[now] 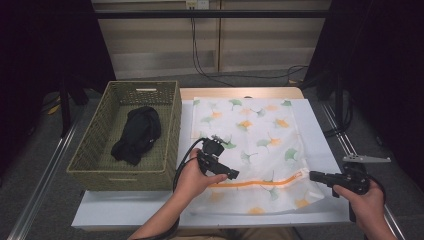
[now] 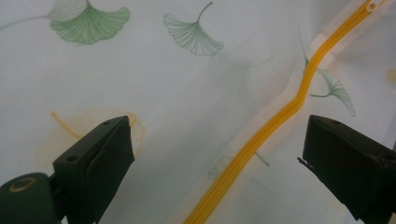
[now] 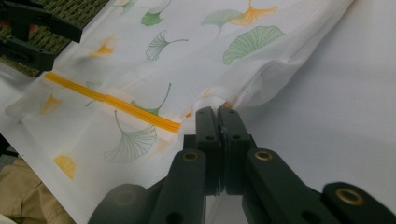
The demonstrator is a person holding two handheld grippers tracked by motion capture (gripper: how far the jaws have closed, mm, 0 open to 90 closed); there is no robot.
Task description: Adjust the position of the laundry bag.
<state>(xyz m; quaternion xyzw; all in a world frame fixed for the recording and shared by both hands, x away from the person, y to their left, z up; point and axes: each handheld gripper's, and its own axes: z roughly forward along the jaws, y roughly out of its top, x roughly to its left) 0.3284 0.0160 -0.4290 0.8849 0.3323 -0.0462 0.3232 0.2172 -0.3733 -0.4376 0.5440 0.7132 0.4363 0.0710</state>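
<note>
Two tools work the ginkgo-print mesh bag [image 1: 255, 145] lying flat on the worktop [image 1: 320, 130], and we judge the job barely begun: its orange zipper [image 1: 260, 183] looks closed, while the black garment [image 1: 137, 132] sits in the wicker basket [image 1: 170, 125] to the left. Our right tool [image 3: 217, 112] is clenched on the zipper's right end. Our left tool [image 2: 215, 154] hangs released, jaws wide astride the zipper's left part.
</note>
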